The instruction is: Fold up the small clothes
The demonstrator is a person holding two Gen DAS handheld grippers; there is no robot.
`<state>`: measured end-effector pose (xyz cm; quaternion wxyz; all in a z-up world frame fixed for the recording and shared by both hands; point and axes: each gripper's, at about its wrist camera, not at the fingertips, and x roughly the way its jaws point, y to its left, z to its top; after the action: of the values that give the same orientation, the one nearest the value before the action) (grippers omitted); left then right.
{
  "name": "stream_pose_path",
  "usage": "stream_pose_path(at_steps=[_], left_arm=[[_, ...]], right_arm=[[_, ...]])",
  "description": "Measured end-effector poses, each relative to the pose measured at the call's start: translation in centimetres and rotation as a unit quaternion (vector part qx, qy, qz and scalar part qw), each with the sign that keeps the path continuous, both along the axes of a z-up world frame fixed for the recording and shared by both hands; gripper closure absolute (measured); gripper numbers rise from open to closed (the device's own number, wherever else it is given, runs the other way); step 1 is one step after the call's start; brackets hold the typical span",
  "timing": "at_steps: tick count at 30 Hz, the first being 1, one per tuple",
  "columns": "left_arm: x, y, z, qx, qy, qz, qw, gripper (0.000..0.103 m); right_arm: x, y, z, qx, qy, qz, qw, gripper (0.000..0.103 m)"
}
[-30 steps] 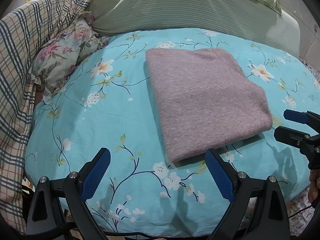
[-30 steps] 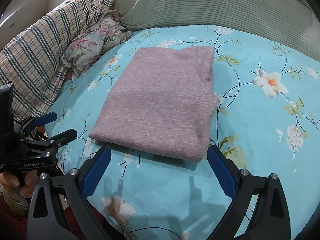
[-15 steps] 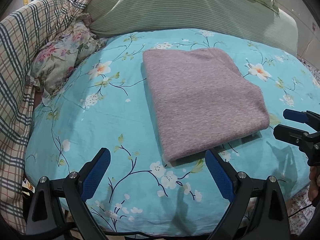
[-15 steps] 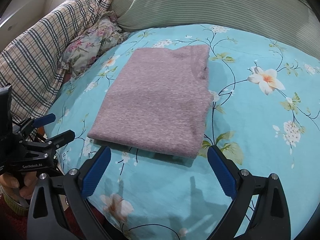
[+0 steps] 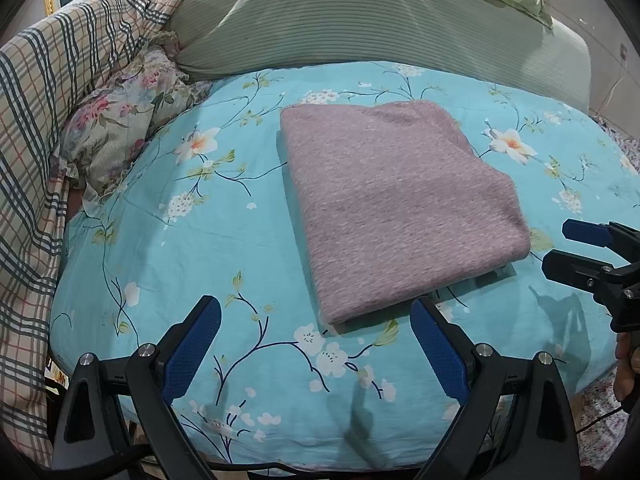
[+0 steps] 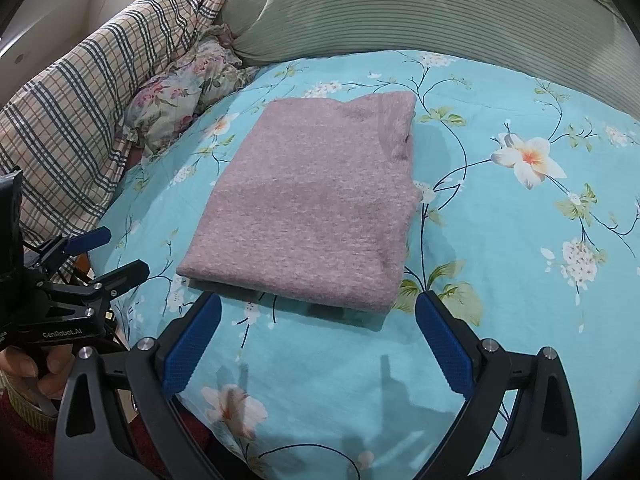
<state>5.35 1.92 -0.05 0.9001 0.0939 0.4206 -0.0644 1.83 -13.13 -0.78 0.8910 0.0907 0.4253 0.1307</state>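
Turquoise floral bedding (image 5: pixel 168 240) carries, from left, a plaid blanket (image 5: pixel 44 128), a flowered pillow (image 5: pixel 116 136), then the folded mauve garment (image 5: pixel 396 216) lying flat mid-bed. Left gripper (image 5: pixel 316 320) and right gripper (image 6: pixel 318 320) hover near its front edge, both spread and empty.

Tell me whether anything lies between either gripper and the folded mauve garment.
Nothing visible does. Only bare floral sheet separates the left gripper and the right gripper from the folded mauve garment; both are open, holding nothing.
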Motion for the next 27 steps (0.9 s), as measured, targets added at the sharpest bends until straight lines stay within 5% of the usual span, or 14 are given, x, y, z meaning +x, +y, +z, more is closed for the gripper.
stream_pose_path(at_steps=[27], left_arm=[[0.13, -0.29, 0.06, 0.001, 0.0, -0.004, 1.0, 0.007]], right_arm=[[-0.35, 0.55, 0.15, 0.0, 0.001, -0.003, 1.0, 0.005]])
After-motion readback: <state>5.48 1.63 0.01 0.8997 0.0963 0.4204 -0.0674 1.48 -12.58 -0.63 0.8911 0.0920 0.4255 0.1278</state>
